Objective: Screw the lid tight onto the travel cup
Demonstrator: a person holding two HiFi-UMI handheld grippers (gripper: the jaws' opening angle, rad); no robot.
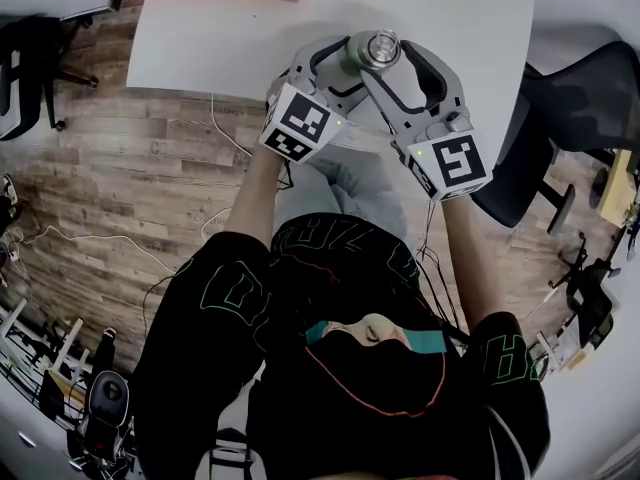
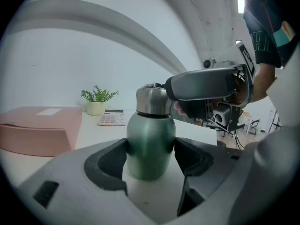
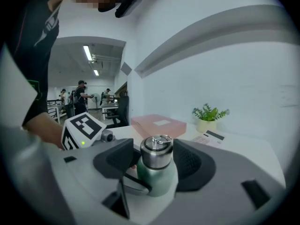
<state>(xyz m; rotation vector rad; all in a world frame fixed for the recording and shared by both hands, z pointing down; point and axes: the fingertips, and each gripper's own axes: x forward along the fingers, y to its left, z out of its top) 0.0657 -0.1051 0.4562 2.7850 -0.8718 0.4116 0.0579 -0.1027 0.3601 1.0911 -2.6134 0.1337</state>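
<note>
Behind the travel cup stand a pink box, plant and calculator

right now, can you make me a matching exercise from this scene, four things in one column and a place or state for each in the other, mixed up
Things:
1. left gripper
2. right gripper
3. pink box
4. potted plant

Places or states:
A. standing beside the calculator
B. fingers on either side of the steel lid
C. lying flat on the table, apart from the cup
D. fingers clamped on the green body of the travel cup

Pairs: 1-D, 2-B, 3-C, 4-A
</note>
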